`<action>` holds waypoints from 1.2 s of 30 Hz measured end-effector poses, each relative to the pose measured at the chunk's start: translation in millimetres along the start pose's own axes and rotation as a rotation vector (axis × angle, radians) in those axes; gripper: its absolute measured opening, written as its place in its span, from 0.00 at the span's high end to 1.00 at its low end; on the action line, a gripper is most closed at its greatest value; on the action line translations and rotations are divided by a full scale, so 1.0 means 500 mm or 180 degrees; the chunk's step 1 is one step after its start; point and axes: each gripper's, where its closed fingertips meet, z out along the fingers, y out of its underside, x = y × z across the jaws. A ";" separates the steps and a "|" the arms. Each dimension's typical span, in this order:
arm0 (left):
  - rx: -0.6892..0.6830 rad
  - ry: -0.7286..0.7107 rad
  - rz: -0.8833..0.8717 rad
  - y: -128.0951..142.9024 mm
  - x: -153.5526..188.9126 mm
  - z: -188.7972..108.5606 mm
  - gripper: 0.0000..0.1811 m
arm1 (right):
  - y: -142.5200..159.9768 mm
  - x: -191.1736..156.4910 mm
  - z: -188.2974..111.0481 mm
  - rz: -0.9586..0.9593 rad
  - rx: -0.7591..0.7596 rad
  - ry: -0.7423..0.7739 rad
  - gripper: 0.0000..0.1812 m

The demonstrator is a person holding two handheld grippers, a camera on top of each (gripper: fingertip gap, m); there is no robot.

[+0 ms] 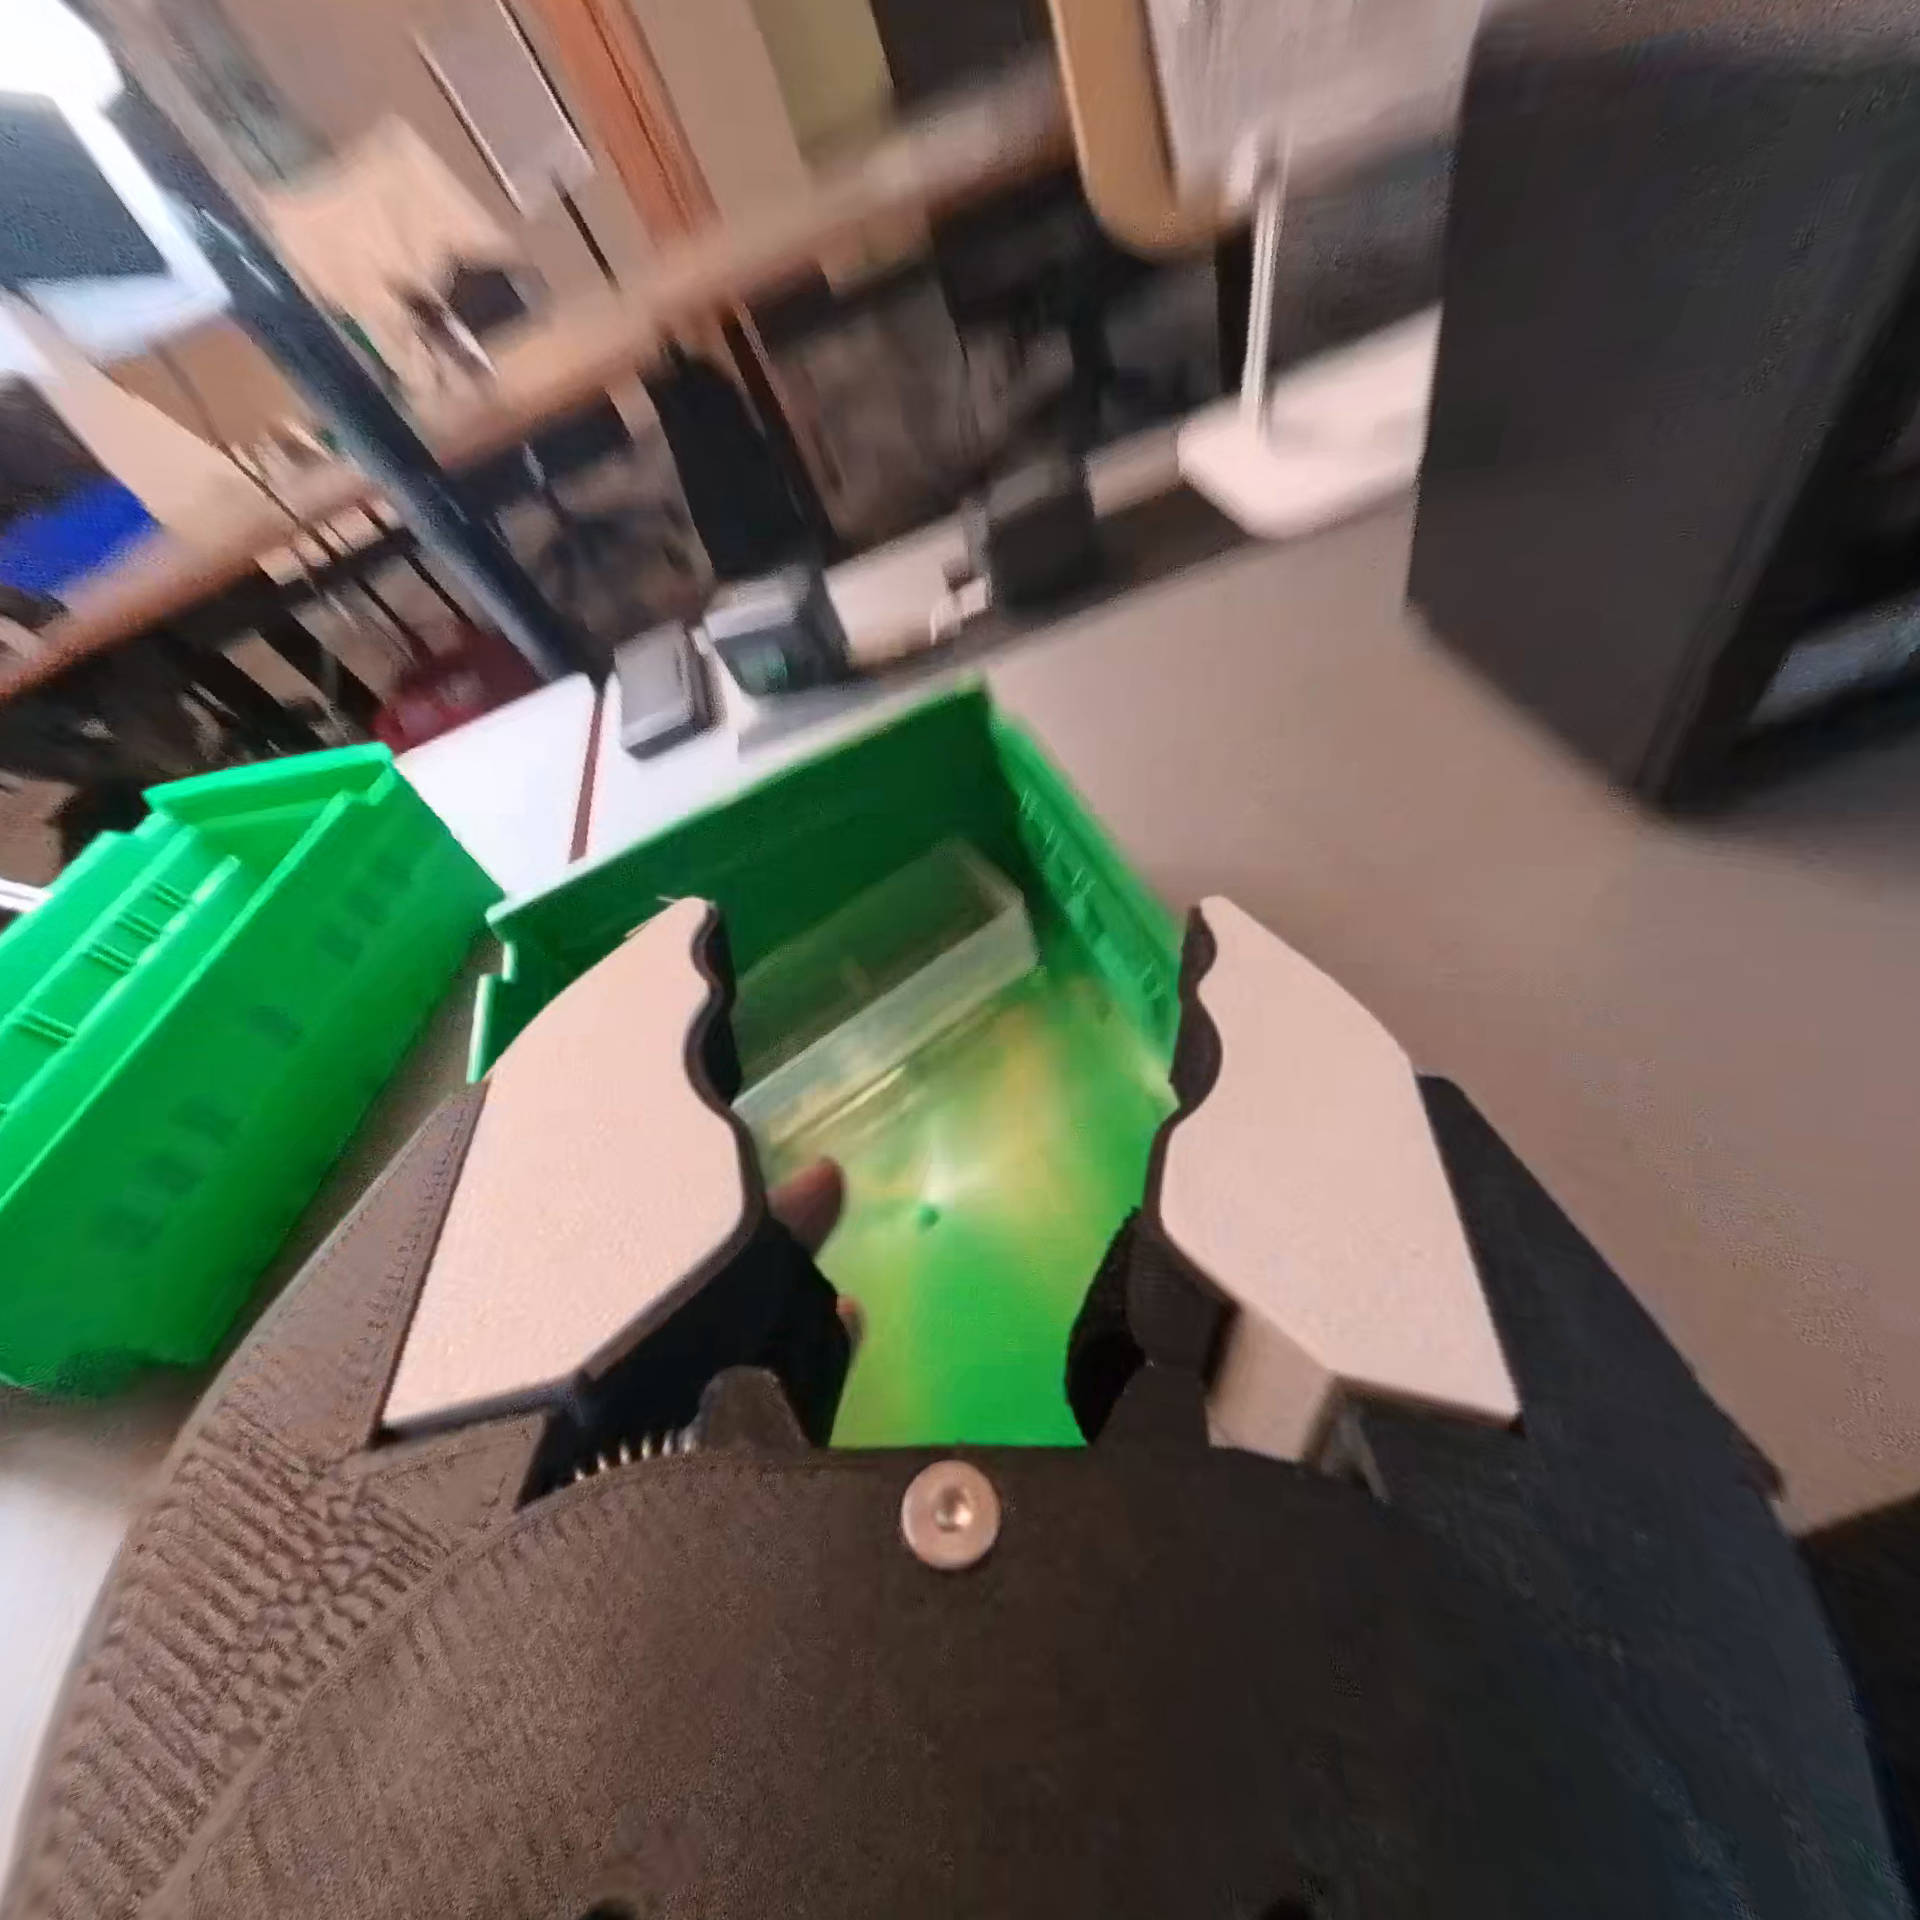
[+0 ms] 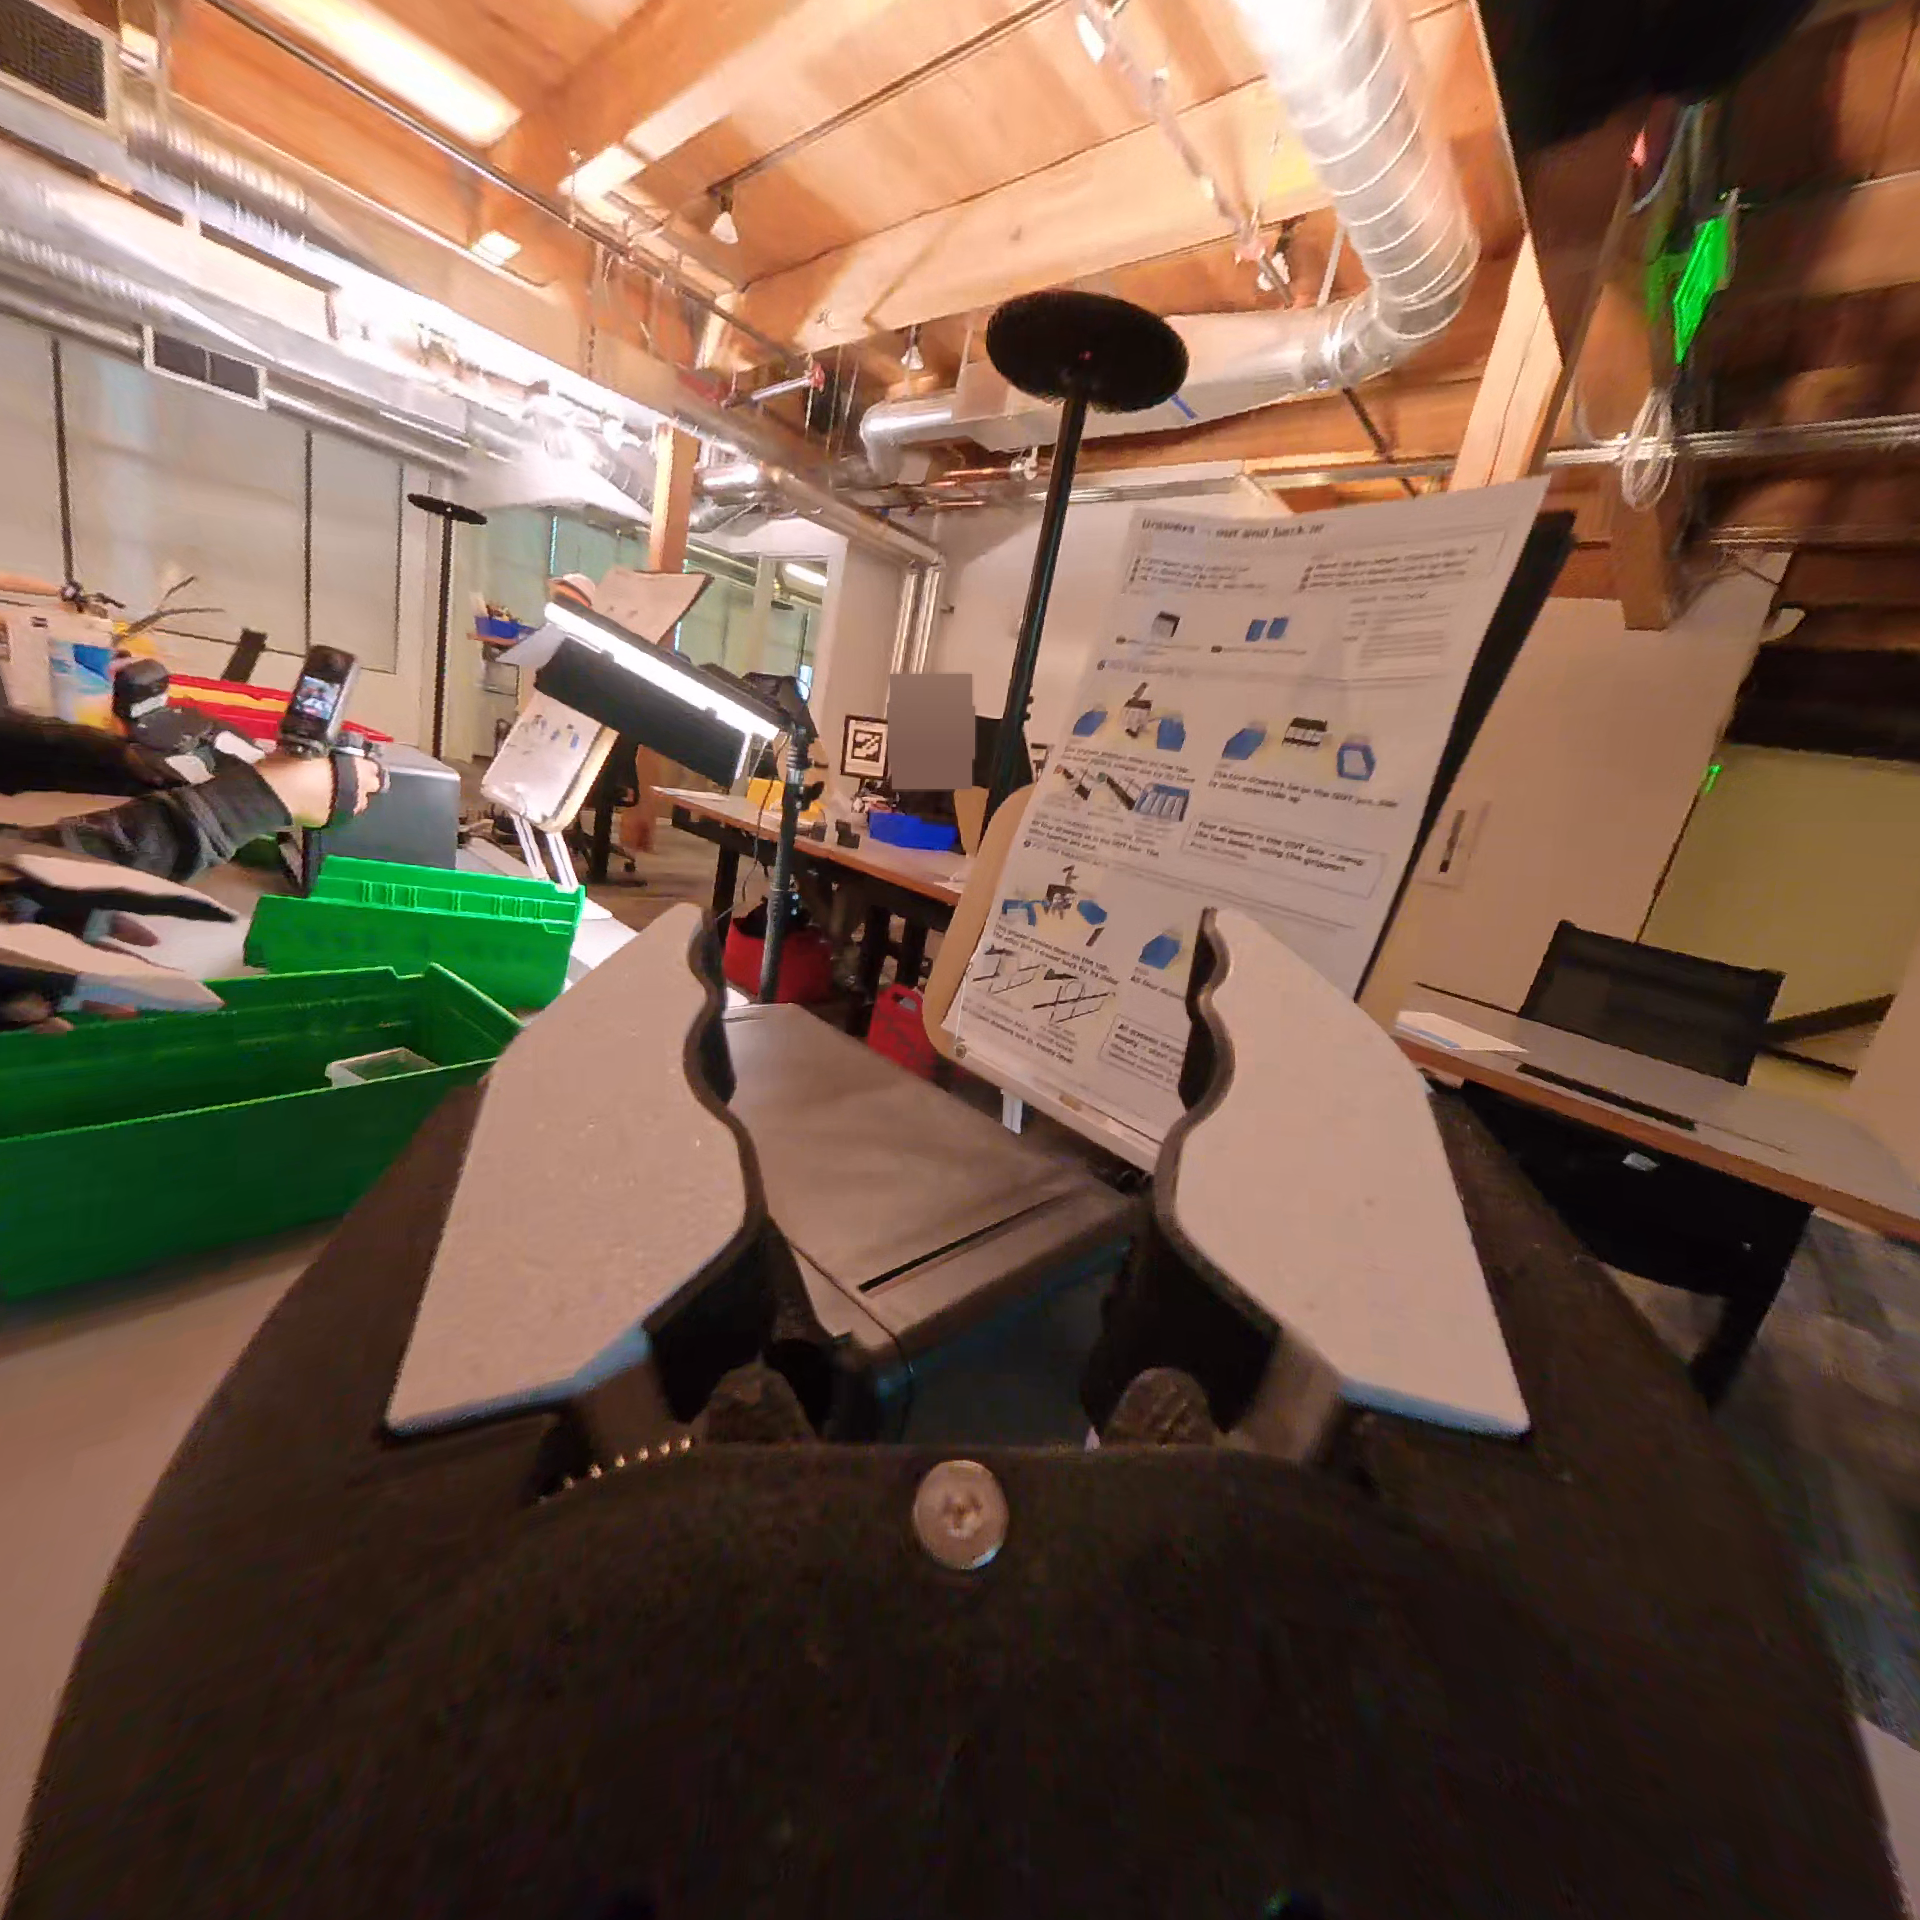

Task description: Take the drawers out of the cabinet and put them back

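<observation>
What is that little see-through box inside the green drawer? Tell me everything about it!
The small clear plastic box is rectangular, with what looks like a lid, and looks greenish because the bright green plastic drawer shows through it. It lies flat on the drawer's floor near the far end, close to one side wall. The left gripper hangs open above it without touching. The picture is too blurry to tell what is inside.

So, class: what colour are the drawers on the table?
Bright green drawers, clearest in the right wrist view.

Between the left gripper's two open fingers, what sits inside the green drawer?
In the left wrist view, a clear plastic box lies on the floor of the open green plastic drawer, framed by the left gripper's spread fingers.
</observation>
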 end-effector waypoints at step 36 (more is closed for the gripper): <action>-0.0110 -0.0130 0.1542 -0.061 0.017 0.079 0.99 | 0.018 -0.068 -0.013 -0.0690 -0.0318 -0.0459 0.47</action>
